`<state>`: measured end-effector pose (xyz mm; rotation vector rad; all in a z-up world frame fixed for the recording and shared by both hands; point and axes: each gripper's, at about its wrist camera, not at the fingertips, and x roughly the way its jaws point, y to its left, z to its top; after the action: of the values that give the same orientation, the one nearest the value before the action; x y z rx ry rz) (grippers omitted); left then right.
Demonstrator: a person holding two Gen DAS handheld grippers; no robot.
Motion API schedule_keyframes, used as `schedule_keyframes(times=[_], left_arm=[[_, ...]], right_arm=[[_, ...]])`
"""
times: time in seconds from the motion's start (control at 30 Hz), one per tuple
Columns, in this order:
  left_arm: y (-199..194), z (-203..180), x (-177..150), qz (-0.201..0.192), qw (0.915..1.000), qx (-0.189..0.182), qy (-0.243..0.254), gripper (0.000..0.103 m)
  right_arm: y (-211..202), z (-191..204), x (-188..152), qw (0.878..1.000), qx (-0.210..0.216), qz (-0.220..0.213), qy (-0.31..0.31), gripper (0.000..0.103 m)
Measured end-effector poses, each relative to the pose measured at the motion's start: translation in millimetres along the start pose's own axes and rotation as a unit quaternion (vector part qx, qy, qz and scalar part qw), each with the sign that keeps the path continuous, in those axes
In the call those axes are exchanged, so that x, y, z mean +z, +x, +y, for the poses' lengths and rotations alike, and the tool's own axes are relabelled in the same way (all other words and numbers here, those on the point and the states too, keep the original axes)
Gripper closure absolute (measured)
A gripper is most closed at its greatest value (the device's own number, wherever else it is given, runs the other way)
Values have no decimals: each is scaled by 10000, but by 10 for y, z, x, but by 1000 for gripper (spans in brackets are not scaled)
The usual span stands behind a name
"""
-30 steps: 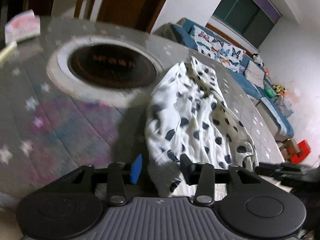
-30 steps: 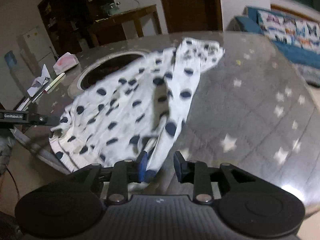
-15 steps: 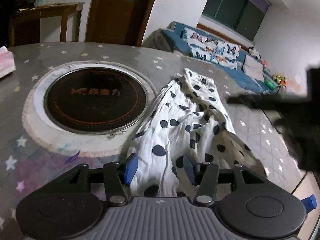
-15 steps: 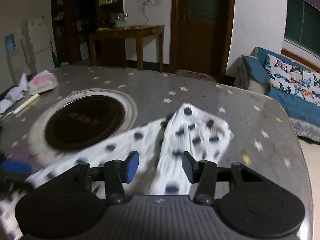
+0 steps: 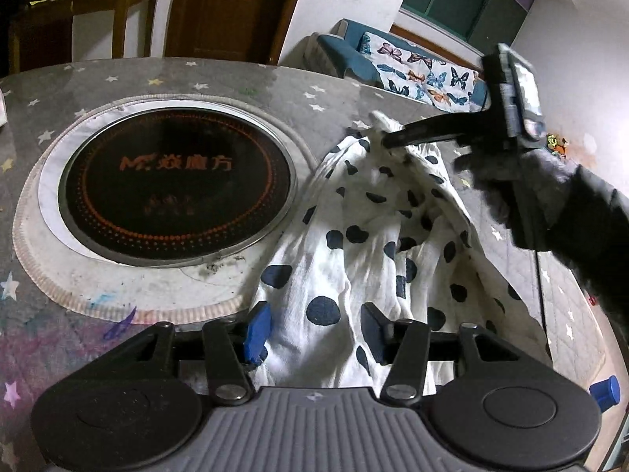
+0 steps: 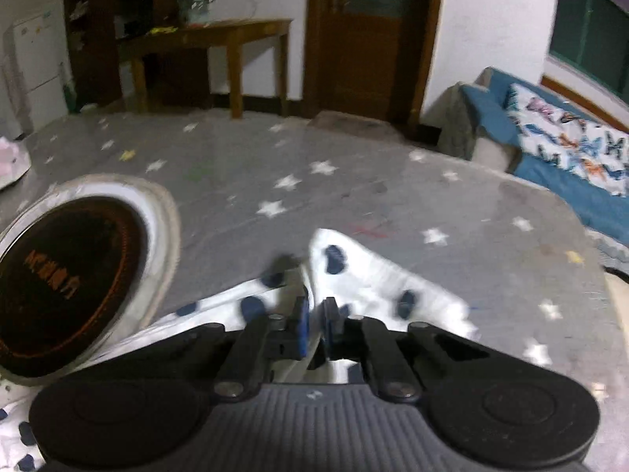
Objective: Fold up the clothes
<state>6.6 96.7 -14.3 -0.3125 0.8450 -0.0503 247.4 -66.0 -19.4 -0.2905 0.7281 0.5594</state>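
While the left gripper (image 5: 314,328) stands wide apart over its near hem, holding nothing, the white navy-dotted cotton garment (image 5: 369,244) lies rumpled on the grey star-print table (image 5: 236,90) beside the round black inset cooktop (image 5: 177,185). Right wrist view: the right gripper (image 6: 315,324) pinches the garment's far edge, fingers nearly closed.
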Motion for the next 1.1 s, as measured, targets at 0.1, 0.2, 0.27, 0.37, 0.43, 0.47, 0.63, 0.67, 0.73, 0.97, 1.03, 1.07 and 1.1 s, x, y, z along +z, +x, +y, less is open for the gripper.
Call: schedule_keyframes(times=[0.1,0.2,0.27,0.37,0.43,0.47,0.63,0.67,0.73,0.97,1.03,1.07,1.1], left_arm=[[18,2,-13,16,10000,4,13,49],[26,-15,-28,13,10000,12,50,49],[32,-26,-38,11,10000,18,75,49],[32,-31,-41,10,9999,28,98,49],[34,-33,-42,9,9999,45,114,49],[34,-37,-44,6,9999,51,127,49],[-19,-22,-62,-34,9999,97,130,49],[-38,-16,-65,-48,9998,113,128,49],[-72,0,-84,-56,9997,180,160,49],[-188,59,-160,-68,9986,439,296,46],[-221,76,-181,-71,9981,513,335,46],[-226,82,-194,-60,9980,520,356,46],[-226,88,-208,-42,9980,511,378,46]], right_arm=[[-234,-223,-20,9994,-287,-170,-13,100],[-465,-508,-94,9979,-613,-212,41,100],[-581,-716,-190,9962,-850,-148,125,100],[-719,-1012,-360,9924,-1203,12,248,100],[-746,-1166,-507,9890,-1428,232,310,99],[-752,-1232,-578,9869,-1536,353,333,97],[-842,-1422,-746,9816,-1769,485,527,90],[-862,-1405,-703,9842,-1629,405,568,89],[-898,-1366,-613,9887,-1333,242,646,89],[-407,-895,-217,9969,-370,409,553,76],[-213,-770,-116,9970,-191,532,525,71],[-116,-707,-65,9969,-102,594,510,66],[-19,-645,-14,9966,-12,656,496,64]])
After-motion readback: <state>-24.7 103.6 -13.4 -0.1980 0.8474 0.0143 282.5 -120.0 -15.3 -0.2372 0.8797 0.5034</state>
